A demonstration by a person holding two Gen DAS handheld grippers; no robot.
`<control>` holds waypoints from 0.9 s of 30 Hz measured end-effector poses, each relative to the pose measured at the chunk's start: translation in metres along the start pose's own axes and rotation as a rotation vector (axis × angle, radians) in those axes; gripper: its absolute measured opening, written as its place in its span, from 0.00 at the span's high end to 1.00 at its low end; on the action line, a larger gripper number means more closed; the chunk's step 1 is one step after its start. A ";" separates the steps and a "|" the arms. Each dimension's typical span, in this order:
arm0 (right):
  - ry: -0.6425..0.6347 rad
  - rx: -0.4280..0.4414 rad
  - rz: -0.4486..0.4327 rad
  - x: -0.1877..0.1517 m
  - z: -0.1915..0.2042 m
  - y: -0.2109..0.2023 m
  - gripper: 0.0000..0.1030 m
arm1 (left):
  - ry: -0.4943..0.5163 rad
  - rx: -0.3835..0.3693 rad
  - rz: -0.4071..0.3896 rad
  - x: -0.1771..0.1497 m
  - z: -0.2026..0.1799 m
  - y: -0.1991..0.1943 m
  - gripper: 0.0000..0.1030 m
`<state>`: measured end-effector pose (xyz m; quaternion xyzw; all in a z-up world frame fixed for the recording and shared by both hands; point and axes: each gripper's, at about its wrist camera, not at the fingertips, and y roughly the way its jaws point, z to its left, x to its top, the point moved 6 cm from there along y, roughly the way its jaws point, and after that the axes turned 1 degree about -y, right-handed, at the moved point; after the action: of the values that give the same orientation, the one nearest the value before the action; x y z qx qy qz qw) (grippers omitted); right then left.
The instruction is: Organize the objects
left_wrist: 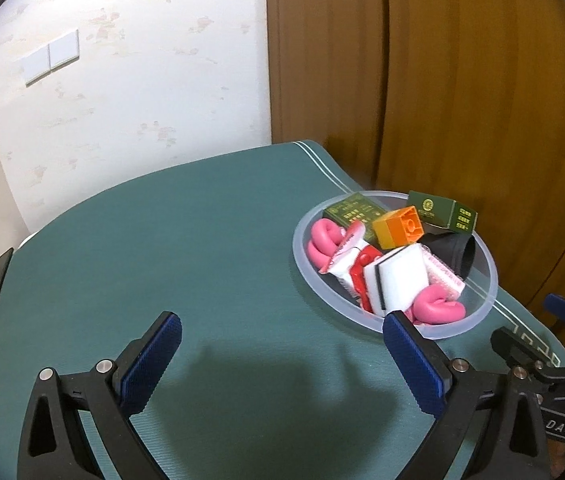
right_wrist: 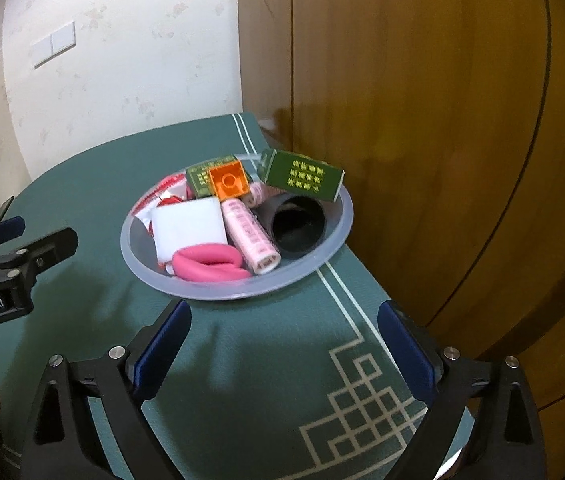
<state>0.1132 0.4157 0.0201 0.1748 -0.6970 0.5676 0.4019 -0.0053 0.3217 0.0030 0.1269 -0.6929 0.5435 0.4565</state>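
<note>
Bowl [right_wrist: 338,236] of objects (heaped), grippers [right_wrist: 284,344] empty

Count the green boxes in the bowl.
2. One green box rests tilted on the bowl far rim; the other lies behind the orange brick. More may be buried.

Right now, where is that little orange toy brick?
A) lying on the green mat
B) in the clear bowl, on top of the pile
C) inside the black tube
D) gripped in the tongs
B: the orange brick sits atop the heap inside the clear bowl; both tongs are empty.
</note>
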 end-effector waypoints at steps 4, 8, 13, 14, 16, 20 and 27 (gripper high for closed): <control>0.003 -0.007 -0.004 0.003 0.001 0.001 0.07 | 0.020 0.056 -0.019 0.001 0.001 -0.001 0.00; 0.015 -0.013 -0.001 0.003 -0.002 0.002 0.07 | 0.036 0.037 -0.002 -0.003 -0.004 0.001 0.00; 0.026 -0.022 0.000 0.002 -0.005 0.002 0.07 | 0.050 -0.012 -0.006 -0.006 -0.012 -0.001 0.00; 0.026 -0.024 0.000 0.002 -0.005 0.003 0.07 | 0.053 -0.015 -0.007 -0.007 -0.013 -0.001 0.00; 0.026 -0.027 0.001 0.002 -0.006 0.003 0.07 | 0.064 -0.020 -0.004 -0.008 -0.016 -0.001 0.00; 0.025 -0.034 0.008 0.002 -0.006 0.004 0.07 | 0.075 -0.044 0.013 -0.011 -0.021 0.002 0.00; 0.024 -0.053 0.014 0.001 -0.007 0.007 0.07 | 0.103 -0.038 0.014 -0.014 -0.027 0.003 0.00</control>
<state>0.1100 0.4249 0.0168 0.1522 -0.7082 0.5536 0.4109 0.0138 0.3423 -0.0100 0.0853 -0.6796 0.5390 0.4902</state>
